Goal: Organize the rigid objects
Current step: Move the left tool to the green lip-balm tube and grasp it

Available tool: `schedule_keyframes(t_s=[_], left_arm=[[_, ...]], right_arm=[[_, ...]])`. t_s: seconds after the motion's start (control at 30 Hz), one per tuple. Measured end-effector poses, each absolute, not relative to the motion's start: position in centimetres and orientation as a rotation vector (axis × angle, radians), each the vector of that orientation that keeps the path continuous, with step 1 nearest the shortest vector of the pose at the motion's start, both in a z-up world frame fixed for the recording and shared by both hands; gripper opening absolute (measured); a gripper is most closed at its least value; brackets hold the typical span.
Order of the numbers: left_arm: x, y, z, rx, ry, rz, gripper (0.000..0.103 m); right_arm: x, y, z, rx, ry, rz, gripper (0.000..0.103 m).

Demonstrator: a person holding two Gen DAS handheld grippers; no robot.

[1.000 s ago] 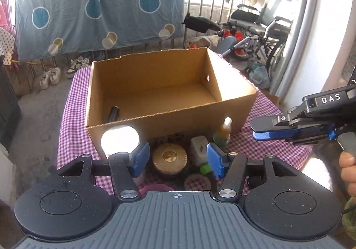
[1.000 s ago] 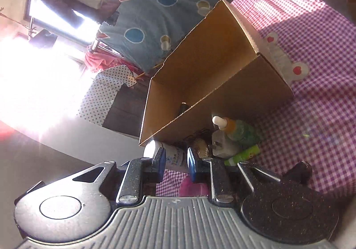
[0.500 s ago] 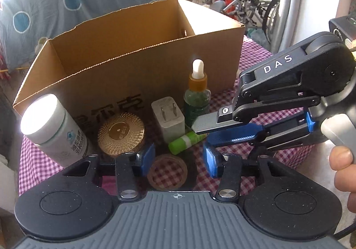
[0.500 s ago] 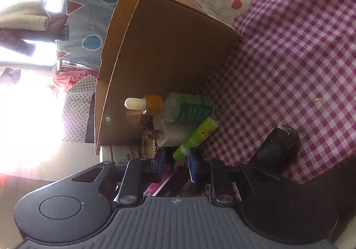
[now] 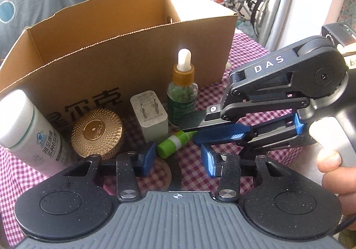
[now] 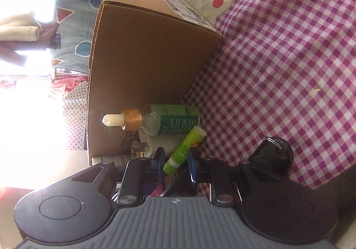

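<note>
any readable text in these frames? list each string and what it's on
"DAS": on the right tongs' black housing.
"尔克": large dark print on the cardboard box front; characters before it are hidden.
White bottle: Chinese label, too blurred to read.
Dropper bottle, charger, green tube, box's shipping label: print too small.

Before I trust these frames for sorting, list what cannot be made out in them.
- Box floor: left wrist view, hidden by its front wall.
- Round ring near the left gripper: left wrist view, mostly covered by the gripper's body.
- Whether the right gripper presses the green tube: right wrist view, contact unclear.
- White bottle label: left wrist view, print too small.
</note>
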State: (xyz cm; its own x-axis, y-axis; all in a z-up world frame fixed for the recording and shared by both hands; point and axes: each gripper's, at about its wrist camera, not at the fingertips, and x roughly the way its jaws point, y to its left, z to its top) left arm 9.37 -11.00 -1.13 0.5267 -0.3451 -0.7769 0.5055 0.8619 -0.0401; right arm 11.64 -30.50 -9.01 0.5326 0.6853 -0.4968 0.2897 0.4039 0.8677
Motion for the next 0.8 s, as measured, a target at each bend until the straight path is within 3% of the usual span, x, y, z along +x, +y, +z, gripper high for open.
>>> schedule_keyframes(t_s=[0.47, 0.8], left_arm=[[7.8, -11.0, -1.7, 0.197, 0.898, -0.62, 0.043], [9.2, -13.4, -2.3, 0.291, 0.929, -0.565, 0.029]], right_arm=[[9.6, -31.4, -8.5, 1.078, 1.043, 0.27, 0.027], [10.1, -30.4, -7.5, 1.066, 1.046, 0.269, 0.027]])
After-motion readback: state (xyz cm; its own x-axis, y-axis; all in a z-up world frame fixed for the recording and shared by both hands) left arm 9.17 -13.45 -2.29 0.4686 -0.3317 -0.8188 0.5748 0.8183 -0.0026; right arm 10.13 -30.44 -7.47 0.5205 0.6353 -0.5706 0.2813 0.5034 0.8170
